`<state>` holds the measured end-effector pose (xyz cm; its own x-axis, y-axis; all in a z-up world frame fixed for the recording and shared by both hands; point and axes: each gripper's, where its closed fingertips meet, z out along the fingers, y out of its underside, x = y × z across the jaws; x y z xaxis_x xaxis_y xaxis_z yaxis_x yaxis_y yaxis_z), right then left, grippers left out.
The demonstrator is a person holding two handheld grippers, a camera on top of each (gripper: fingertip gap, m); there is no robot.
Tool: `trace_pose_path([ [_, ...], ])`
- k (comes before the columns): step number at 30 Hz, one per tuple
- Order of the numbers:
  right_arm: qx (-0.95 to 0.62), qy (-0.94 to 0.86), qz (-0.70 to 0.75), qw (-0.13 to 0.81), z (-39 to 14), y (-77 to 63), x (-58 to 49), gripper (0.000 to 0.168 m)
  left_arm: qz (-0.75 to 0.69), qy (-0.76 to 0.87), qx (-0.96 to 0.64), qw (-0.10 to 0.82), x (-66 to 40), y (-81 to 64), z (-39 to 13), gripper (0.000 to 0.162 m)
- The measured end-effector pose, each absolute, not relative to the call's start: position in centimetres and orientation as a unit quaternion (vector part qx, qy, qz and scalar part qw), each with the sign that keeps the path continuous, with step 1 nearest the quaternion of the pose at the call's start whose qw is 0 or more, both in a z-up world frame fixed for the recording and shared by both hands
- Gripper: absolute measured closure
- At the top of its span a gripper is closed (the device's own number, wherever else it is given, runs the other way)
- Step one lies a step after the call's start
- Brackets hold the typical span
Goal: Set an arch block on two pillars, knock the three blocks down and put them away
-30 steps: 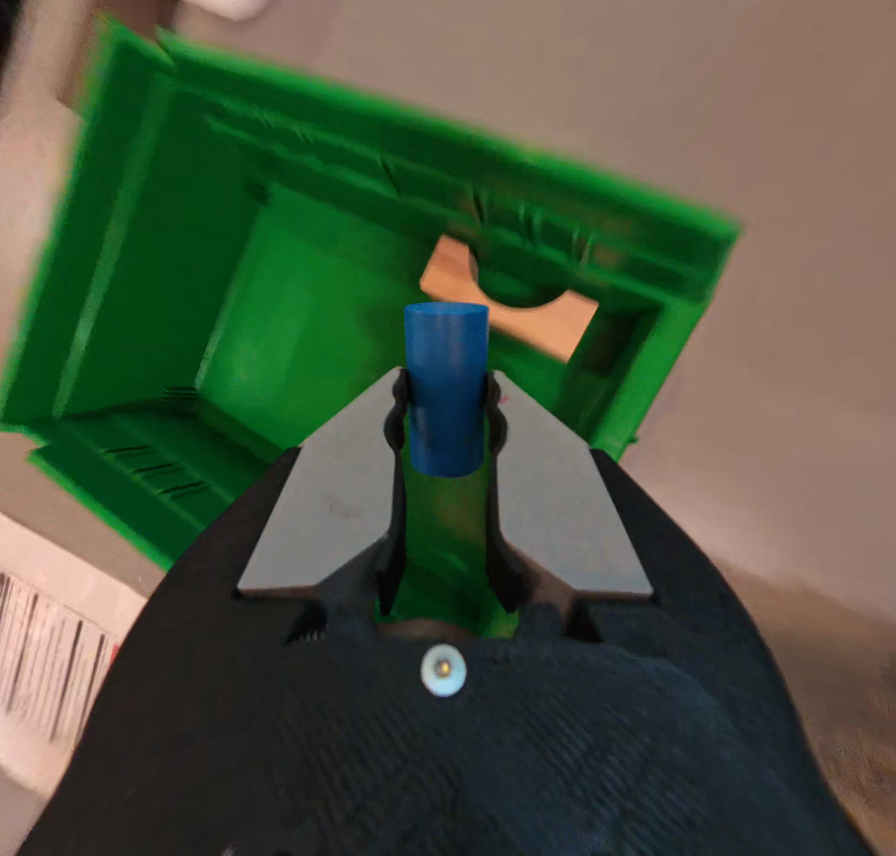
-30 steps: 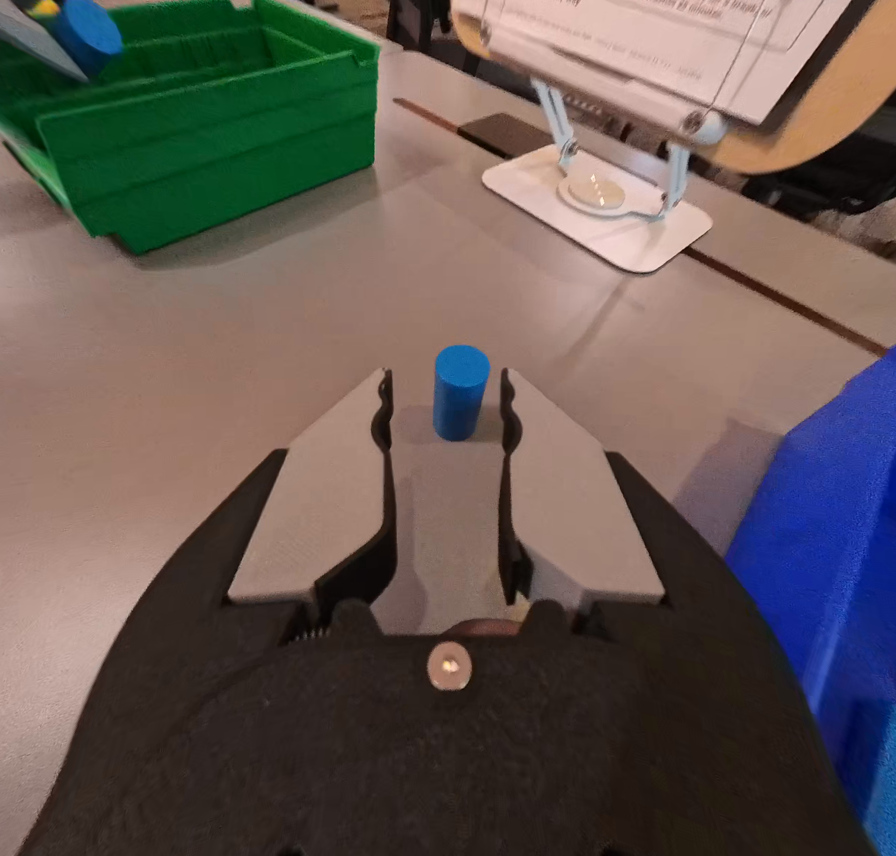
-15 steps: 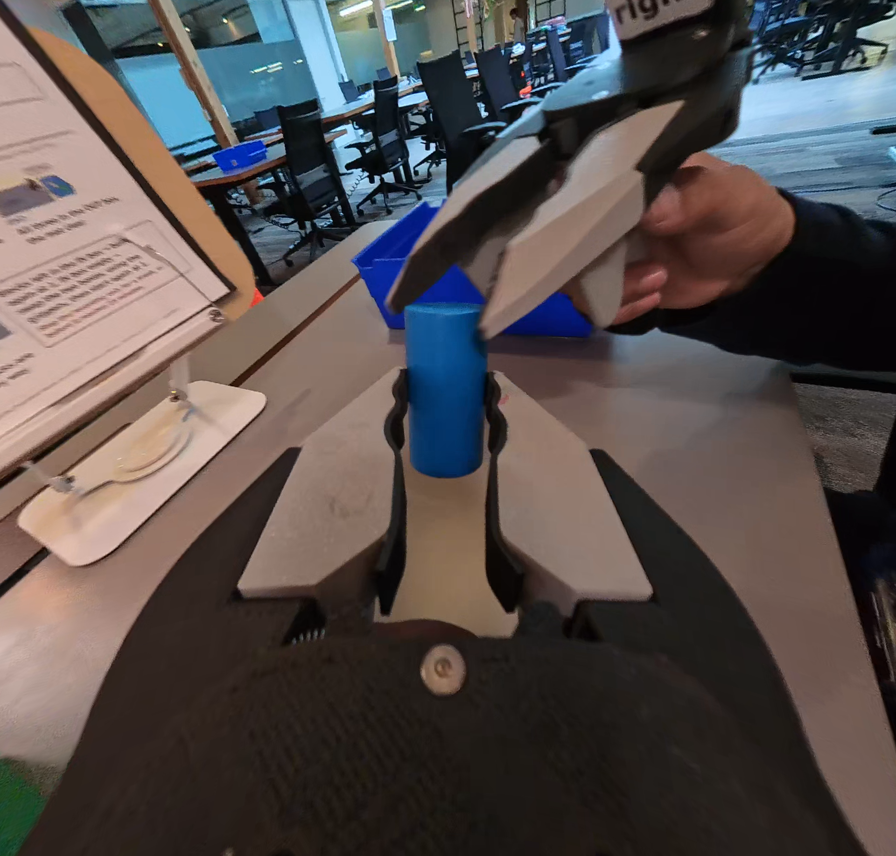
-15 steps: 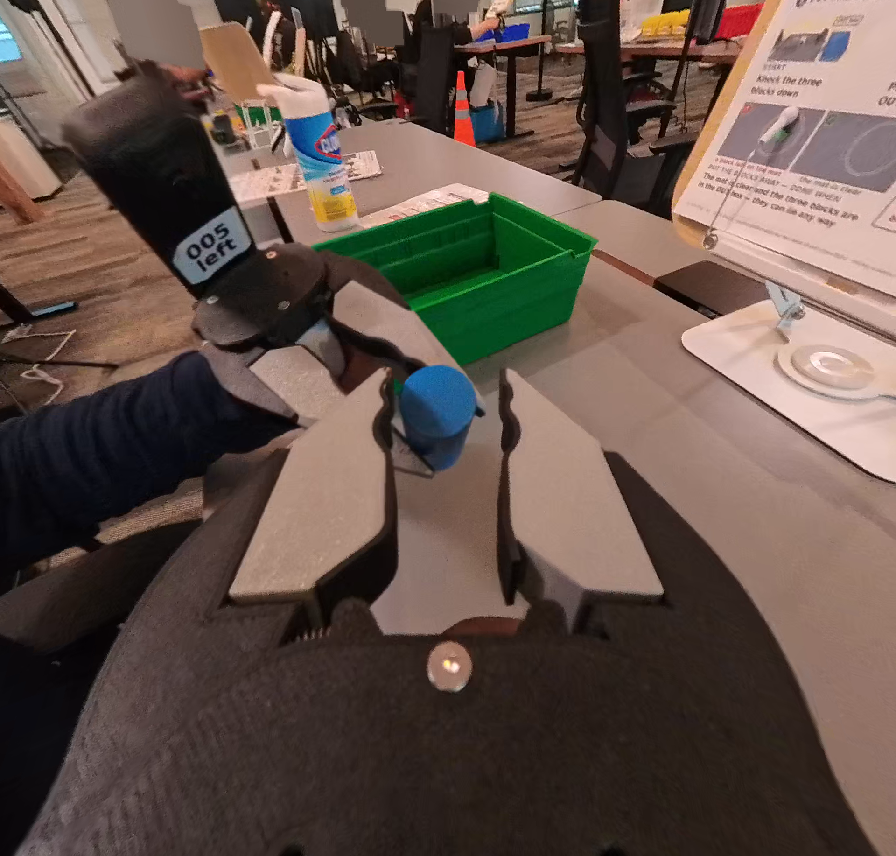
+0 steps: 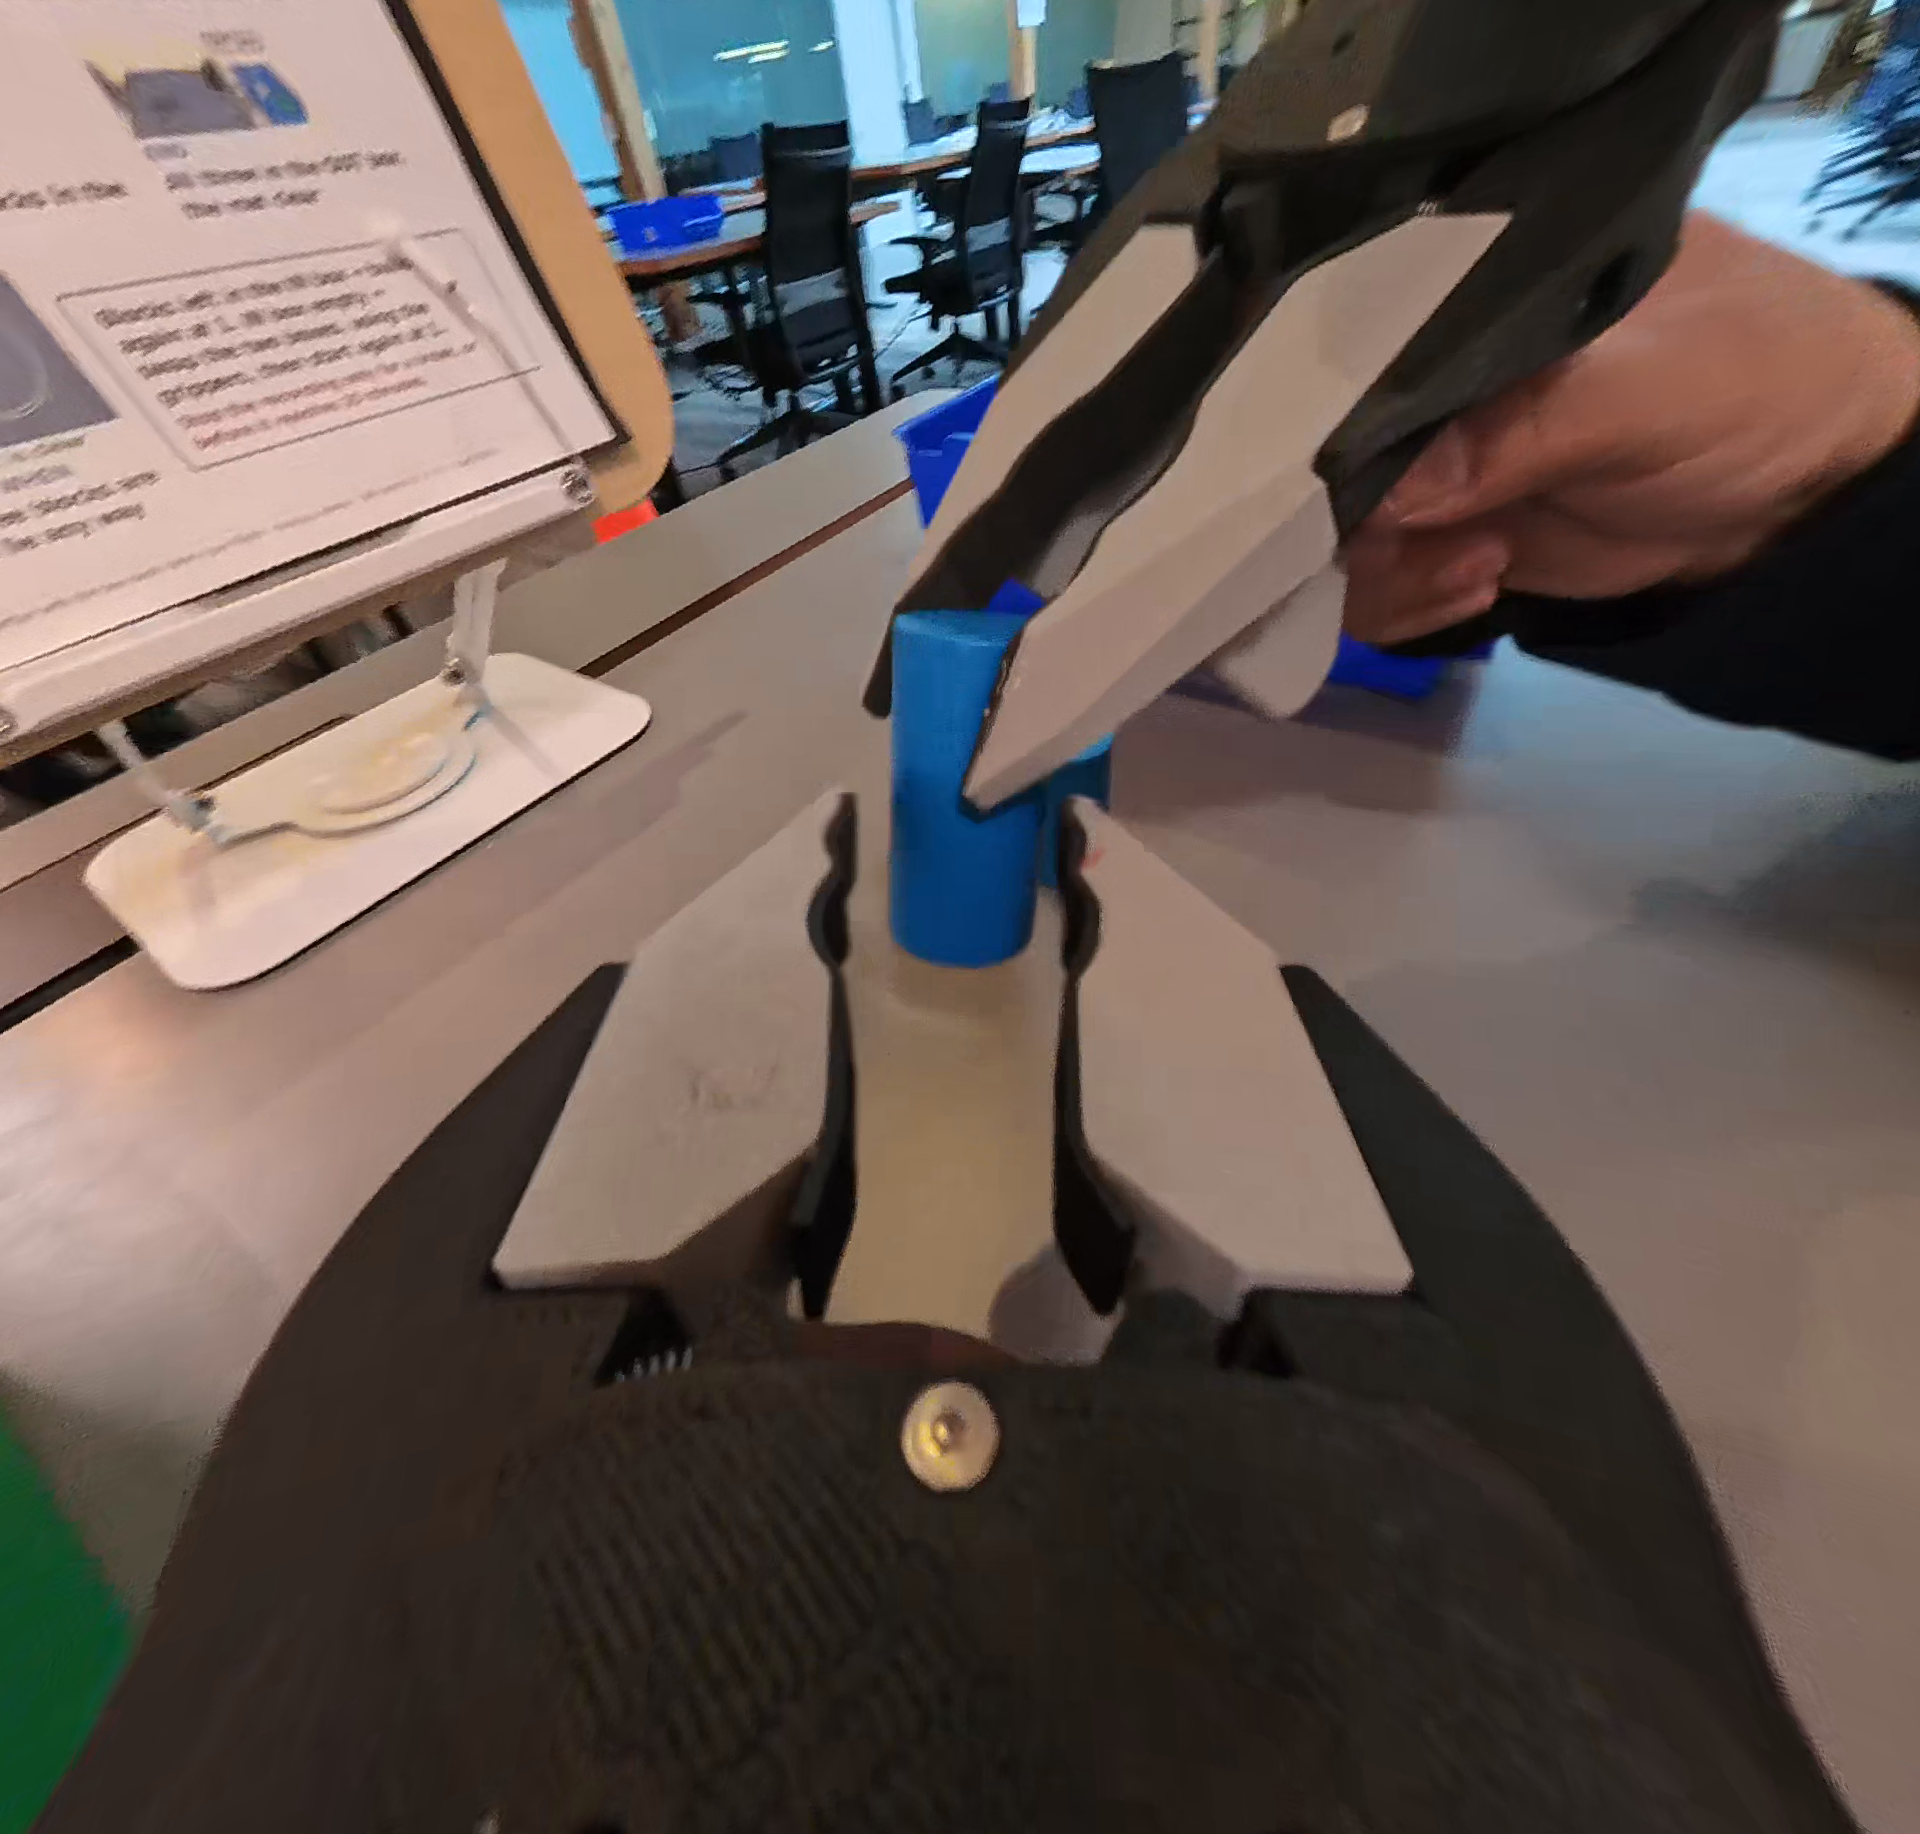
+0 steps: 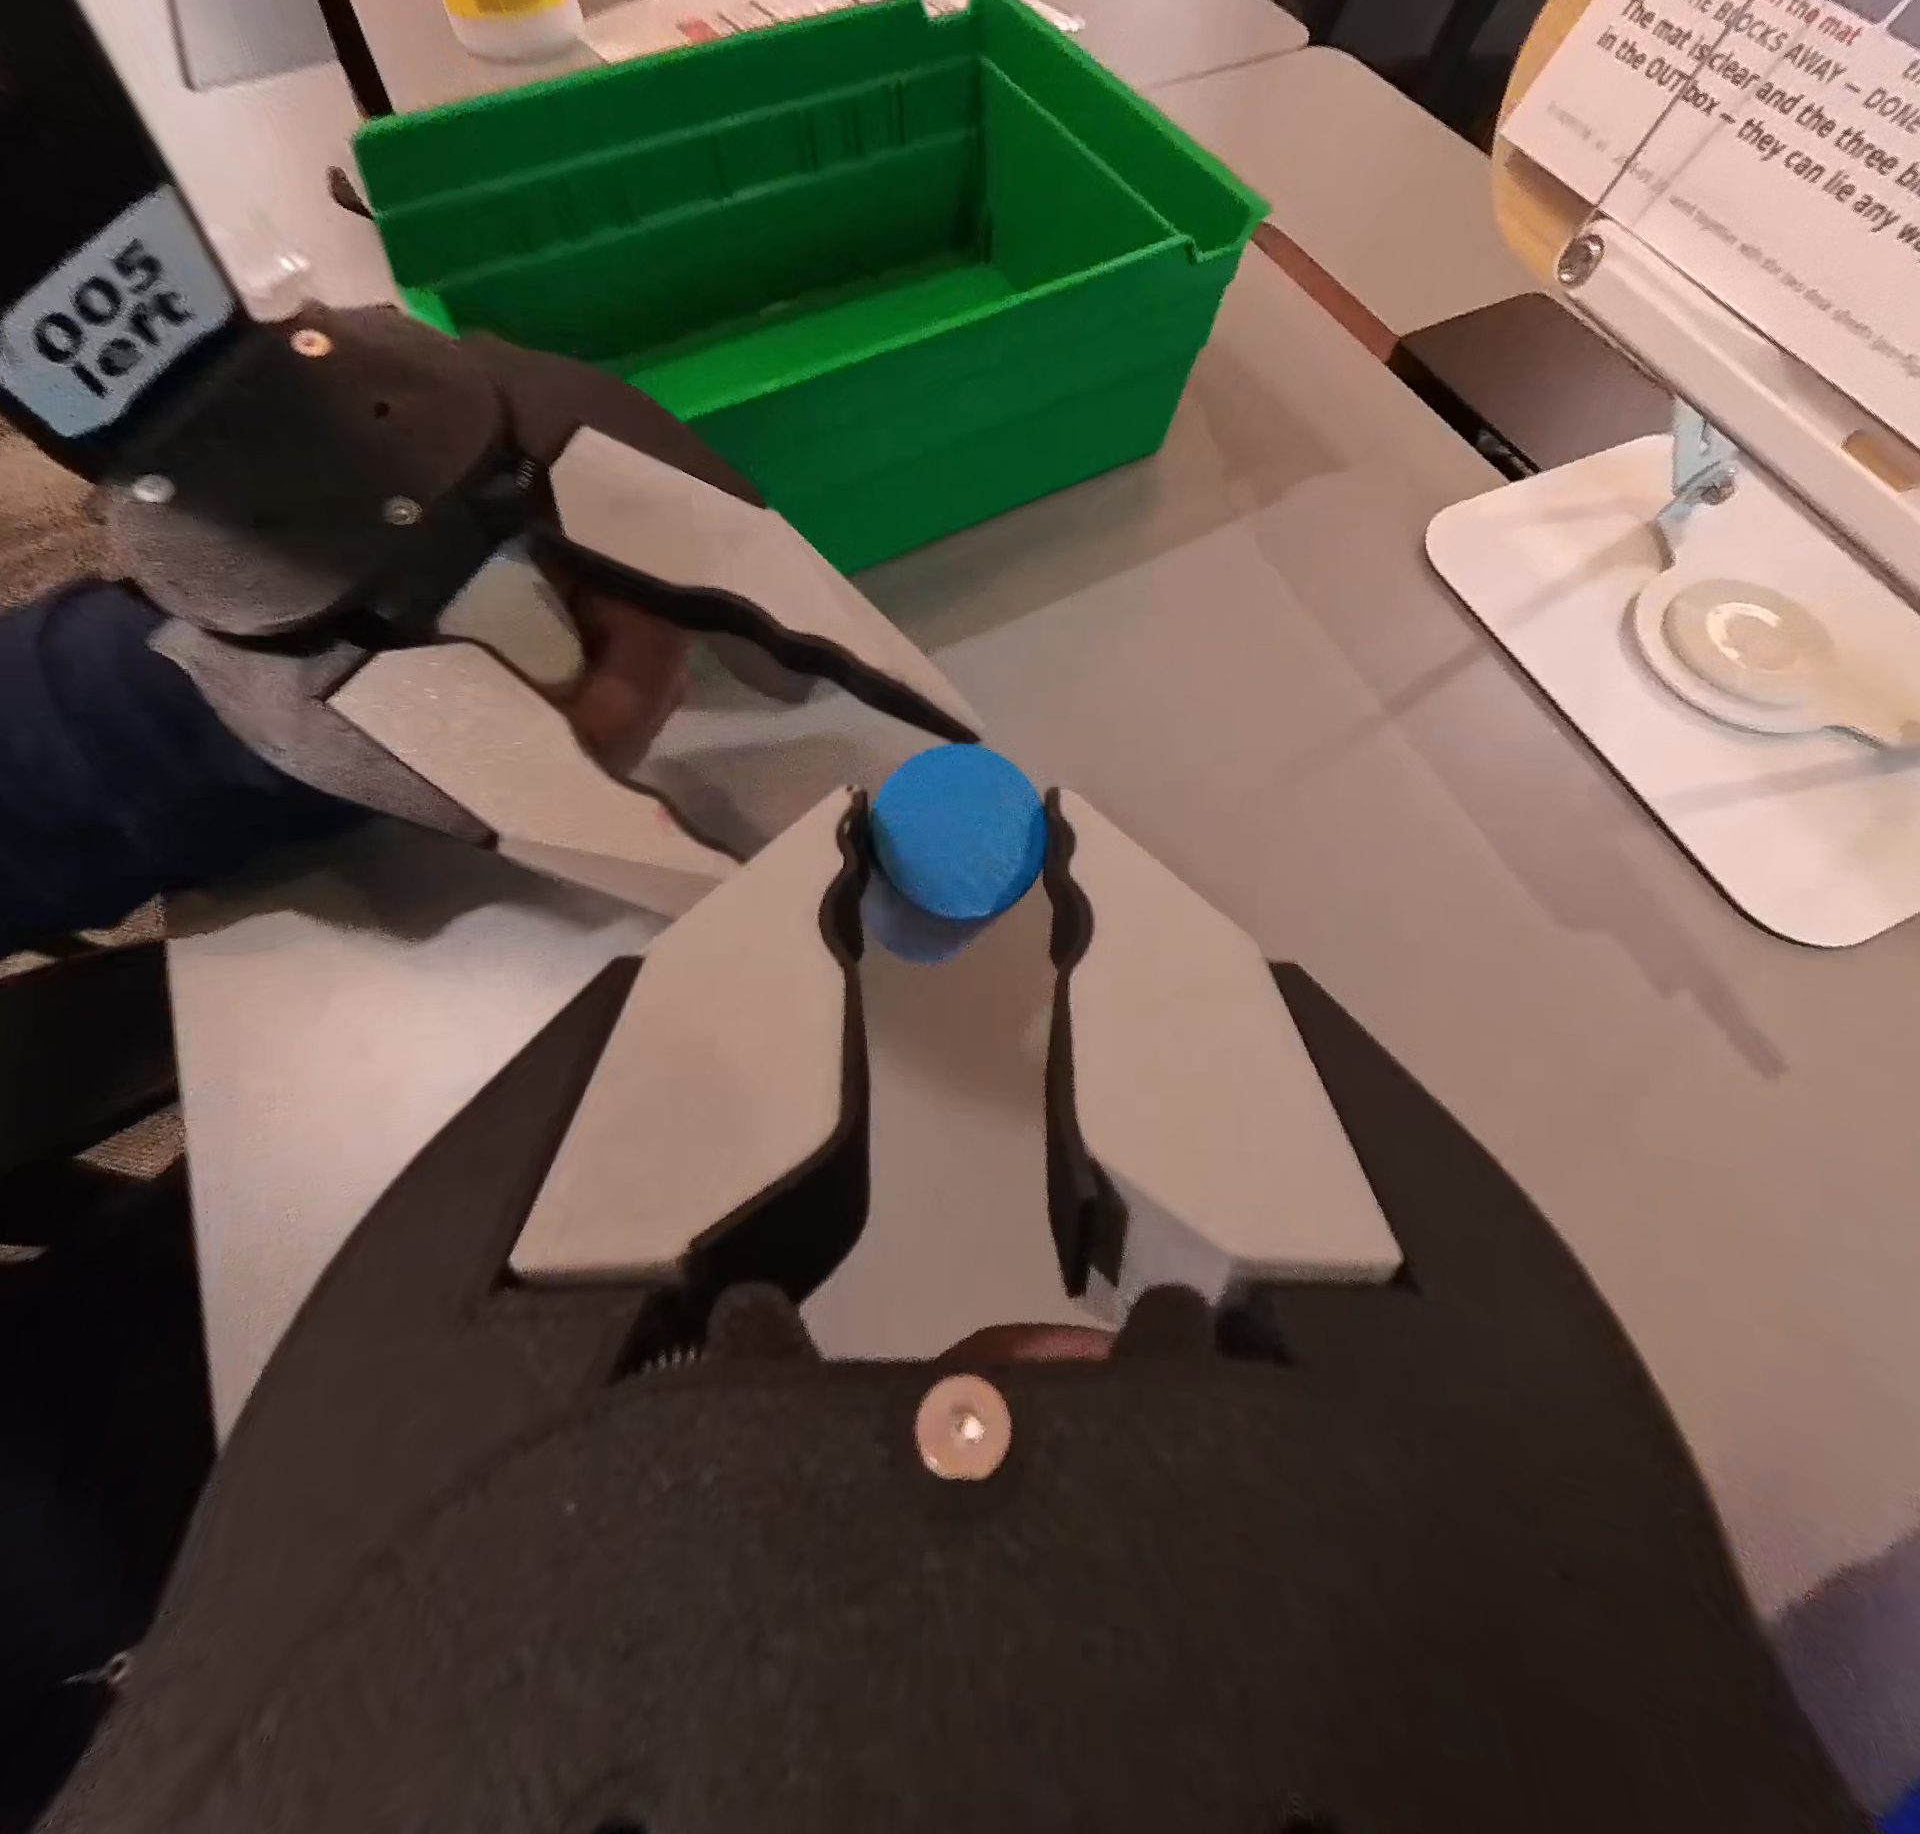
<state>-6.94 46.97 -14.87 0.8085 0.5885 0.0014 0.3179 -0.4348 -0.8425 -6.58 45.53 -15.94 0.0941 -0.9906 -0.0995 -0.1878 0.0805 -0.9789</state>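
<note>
Left gripper [image 5: 951, 820] fills the bottom of its own view, jaws parted just wider than the blue cylinder [image 5: 956, 880]. The cylinder stands upright between its fingertips, with a sliver of gap on the left side, so it isn't really pinching it. Right gripper [image 6: 954, 818] comes down from the upper right of that frame, held in a hand [image 5: 1662, 454]. Its two fingers straddle the same cylinder near the top. From its own camera the jaws sit snug against both sides of the round top, so it looks clamped on. Can't tell if the cylinder's base is touching the grey table [image 5: 1507, 1005]. A second blue piece [image 5: 1086, 776] peeks out just behind it, on the right. Farther back are the white stand base [image 5: 364, 787] at mid-left, a blue bin [image 5: 930, 444] near centre, and, in the right wrist view, the green bin [image 6: 935, 454] at the top.
</note>
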Motion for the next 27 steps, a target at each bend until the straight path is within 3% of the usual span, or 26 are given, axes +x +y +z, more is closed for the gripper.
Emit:
trace_pose_path([
  [1,-0.841,-0.269,0.145,0.447,-15.2,47.4,-6.5,0.138,-0.398,0.538,-0.552,0.498,-6.9,45.8,-16.1,0.113],
  [6,-0.868,-0.252,0.114,0.413,-18.6,48.7,-6.1,0.137,-0.434,0.512,-0.554,0.493,-8.7,45.7,-14.7,0.087],
  [19,-0.89,-0.237,0.037,0.387,-24.5,49.3,-5.2,0.137,-0.426,0.508,-0.567,0.489,-8.7,45.8,-15.4,0.095],
  [24,-0.888,-0.228,0.037,0.396,-24.6,49.1,-4.9,0.12,-0.437,0.502,-0.574,0.476,-8.7,45.9,-15.6,0.094],
  [27,-0.875,-0.223,0.047,0.427,-22.7,48.1,-5.0,0.119,-0.445,0.5,-0.574,0.471,-9.3,45.3,-15.1,0.089],
])
